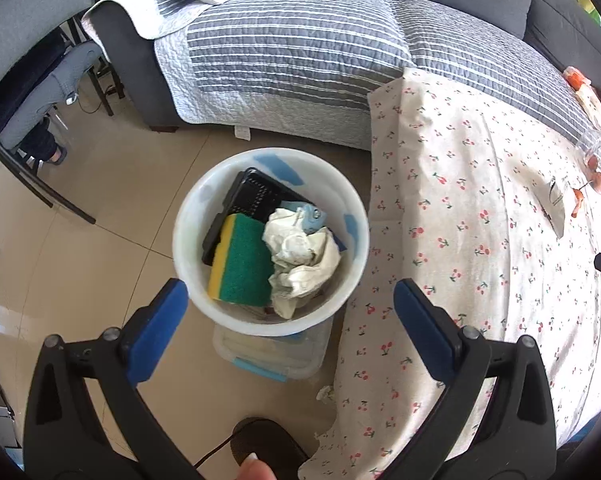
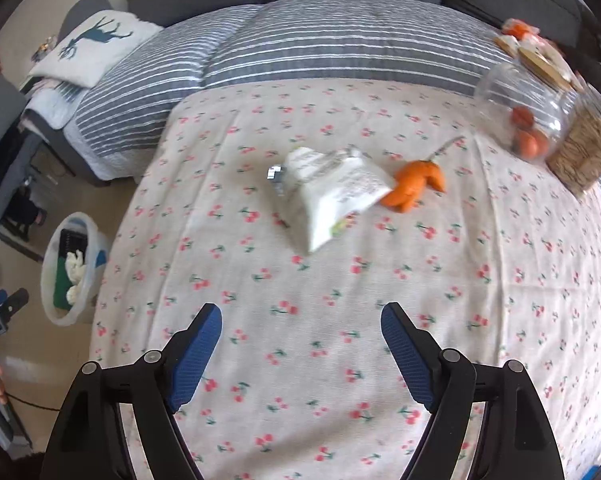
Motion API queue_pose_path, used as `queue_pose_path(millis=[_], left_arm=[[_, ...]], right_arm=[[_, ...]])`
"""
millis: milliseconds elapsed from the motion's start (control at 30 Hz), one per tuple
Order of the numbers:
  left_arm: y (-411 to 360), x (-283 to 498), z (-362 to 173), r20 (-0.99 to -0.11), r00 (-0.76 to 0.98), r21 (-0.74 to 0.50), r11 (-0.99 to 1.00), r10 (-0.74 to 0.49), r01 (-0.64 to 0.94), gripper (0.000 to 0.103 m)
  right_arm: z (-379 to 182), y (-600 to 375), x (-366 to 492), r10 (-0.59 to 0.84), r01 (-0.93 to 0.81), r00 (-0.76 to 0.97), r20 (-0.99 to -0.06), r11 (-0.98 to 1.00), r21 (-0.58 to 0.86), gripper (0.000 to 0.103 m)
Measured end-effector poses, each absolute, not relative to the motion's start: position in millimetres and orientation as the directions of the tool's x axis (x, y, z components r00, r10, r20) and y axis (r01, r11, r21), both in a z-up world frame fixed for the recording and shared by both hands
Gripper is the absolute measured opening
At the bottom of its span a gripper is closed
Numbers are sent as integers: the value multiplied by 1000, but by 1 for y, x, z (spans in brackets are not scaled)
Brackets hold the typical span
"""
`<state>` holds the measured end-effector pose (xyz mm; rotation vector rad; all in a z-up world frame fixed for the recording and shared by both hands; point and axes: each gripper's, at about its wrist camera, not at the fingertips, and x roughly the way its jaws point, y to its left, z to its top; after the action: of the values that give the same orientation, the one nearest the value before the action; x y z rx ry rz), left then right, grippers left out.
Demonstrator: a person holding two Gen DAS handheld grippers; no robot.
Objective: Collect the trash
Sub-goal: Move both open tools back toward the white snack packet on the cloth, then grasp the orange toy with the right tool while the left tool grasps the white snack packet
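Note:
A white bin [image 1: 188, 248] stands on the floor beside the table. Inside it lie a green and yellow sponge [image 1: 244, 260], crumpled paper [image 1: 300, 256] and a black tray [image 1: 252, 192]. My left gripper [image 1: 290, 292] hangs open over the bin's near rim, empty. In the right wrist view a white wrapper [image 2: 332, 188] and orange peel [image 2: 414, 184] lie on the cherry-print tablecloth [image 2: 300, 320]. My right gripper [image 2: 300, 316] is open above the cloth, short of the wrapper, nothing between its pads. The bin [image 2: 56, 308] shows at that view's left edge.
A clear jar [image 2: 516, 120] with orange fruit and a woven box [image 2: 584, 156] stand at the table's far right. A striped sofa [image 1: 292, 52] runs behind the table. A chair [image 1: 32, 80] stands at the left. A clear plastic box [image 1: 272, 352] sits under the bin.

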<state>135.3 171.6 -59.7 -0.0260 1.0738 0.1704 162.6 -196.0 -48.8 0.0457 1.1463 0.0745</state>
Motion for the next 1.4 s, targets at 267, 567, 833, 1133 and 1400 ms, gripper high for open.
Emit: queue_pose_path(millis=[267, 567, 833, 1133, 1400], left_arm=[[114, 153, -51, -859, 507, 19, 994, 71, -108, 102], [61, 187, -59, -851, 521, 6, 994, 63, -111, 102], [35, 200, -69, -857, 512, 11, 996, 56, -91, 102], [18, 206, -78, -858, 508, 51, 997, 73, -56, 102], [-14, 211, -84, -852, 523, 55, 998, 36, 22, 102]], right_arm=[[-59, -281, 176, -31, 168, 432, -902, 985, 46, 84], [-74, -324, 210, 55, 319, 475, -878, 919, 231, 83], [-86, -316, 242, 109, 302, 522, -846, 904, 303, 63], [-101, -295, 269, 114, 259, 536, -836, 921, 291, 48], [-96, -302, 263, 156, 192, 528, -835, 936, 296, 17]])
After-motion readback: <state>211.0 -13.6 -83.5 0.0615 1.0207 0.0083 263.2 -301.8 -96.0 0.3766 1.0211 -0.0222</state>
